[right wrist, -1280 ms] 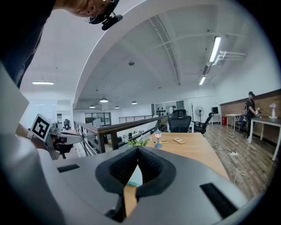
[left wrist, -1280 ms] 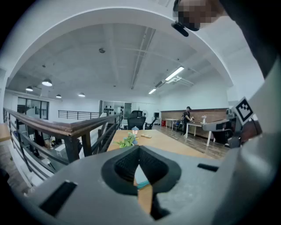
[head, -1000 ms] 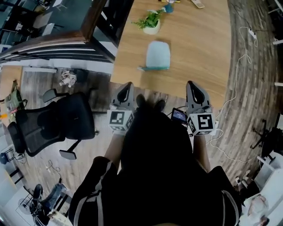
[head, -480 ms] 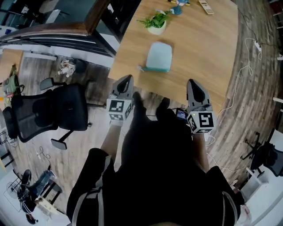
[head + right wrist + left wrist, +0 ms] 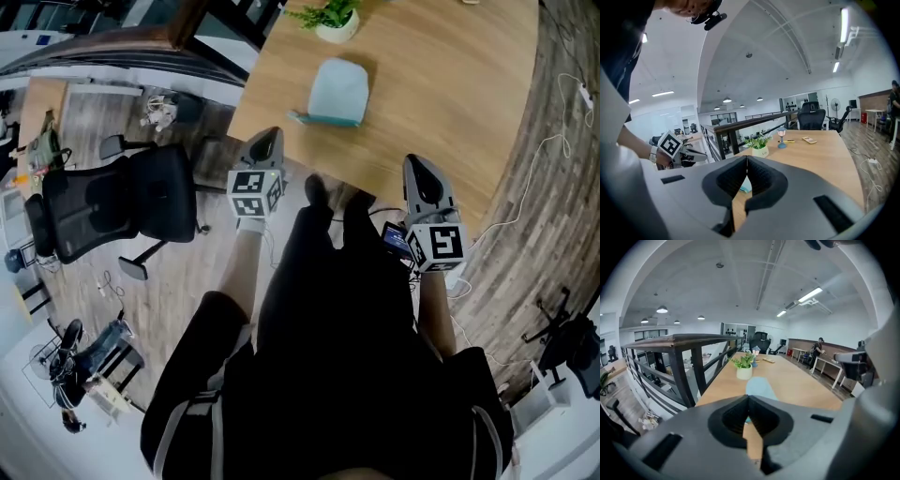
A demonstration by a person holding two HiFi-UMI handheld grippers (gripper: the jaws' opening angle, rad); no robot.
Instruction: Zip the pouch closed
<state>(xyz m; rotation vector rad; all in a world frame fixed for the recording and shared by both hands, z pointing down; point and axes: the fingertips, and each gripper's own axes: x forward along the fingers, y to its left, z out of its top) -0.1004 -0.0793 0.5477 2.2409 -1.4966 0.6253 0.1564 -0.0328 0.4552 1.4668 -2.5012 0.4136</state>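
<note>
A pale blue pouch [image 5: 339,91] lies flat on the wooden table [image 5: 441,84], its darker teal zip edge toward me. My left gripper [image 5: 266,139] hovers at the table's near left edge, short of the pouch, shut with nothing in it. The right gripper [image 5: 418,165] is held over the near edge further right, also shut and empty. In the left gripper view the pouch [image 5: 759,386] shows just past the closed jaws [image 5: 748,397]. A sliver of the pouch [image 5: 744,188] peeks through the right gripper [image 5: 746,157], and the left gripper [image 5: 675,149] is at that view's left.
A potted plant [image 5: 330,19] stands behind the pouch. A dark railing [image 5: 689,362] borders the table's left side. A black office chair [image 5: 122,202] stands on the floor at left. A white cable [image 5: 553,141] runs along the floor at right. A small lamp [image 5: 781,137] stands far back.
The person has stepped closer to the table, and both grippers have come up to its near edge. Both stay shut and empty. The pouch has not moved.
</note>
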